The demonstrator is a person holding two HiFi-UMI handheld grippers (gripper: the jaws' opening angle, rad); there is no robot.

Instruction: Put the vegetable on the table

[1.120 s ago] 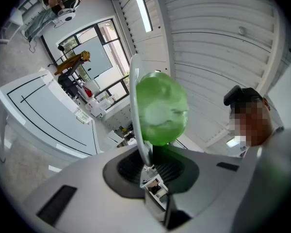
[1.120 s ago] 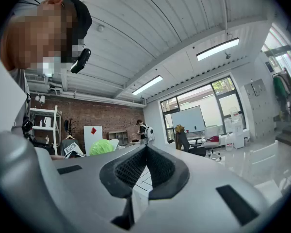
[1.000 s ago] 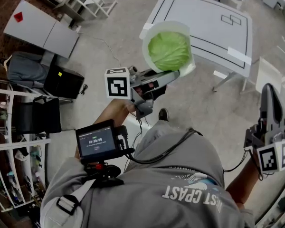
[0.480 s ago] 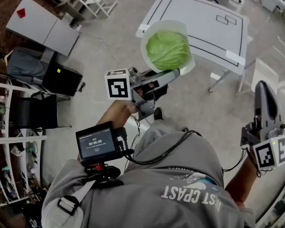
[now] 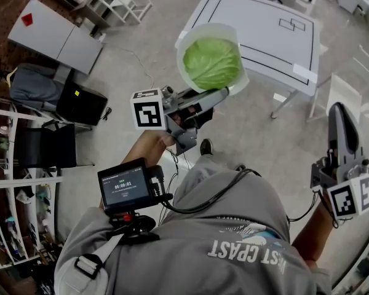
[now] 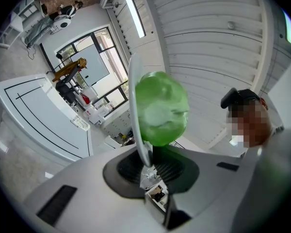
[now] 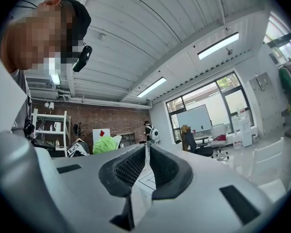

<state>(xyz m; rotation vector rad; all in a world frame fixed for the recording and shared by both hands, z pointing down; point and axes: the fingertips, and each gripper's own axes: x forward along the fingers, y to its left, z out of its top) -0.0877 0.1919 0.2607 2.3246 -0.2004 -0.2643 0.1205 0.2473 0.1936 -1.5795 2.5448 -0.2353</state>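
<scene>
Cabbage (image 5: 212, 63) rides in a white plate (image 5: 194, 32) just beyond my left gripper (image 5: 223, 93), which is clamped on the near rim, in the air near the table (image 5: 277, 35). The left gripper view shows the plate edge-on, the head view its face. The head is round, so I can't tell a long axis; my right gripper (image 5: 339, 109), far right, is closed on nothing.

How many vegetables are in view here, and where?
1. A cabbage sits on the plate clamped in the left gripper, held in the air near the table. None shows elsewhere, though the cluttered shelves could hide more.
</scene>
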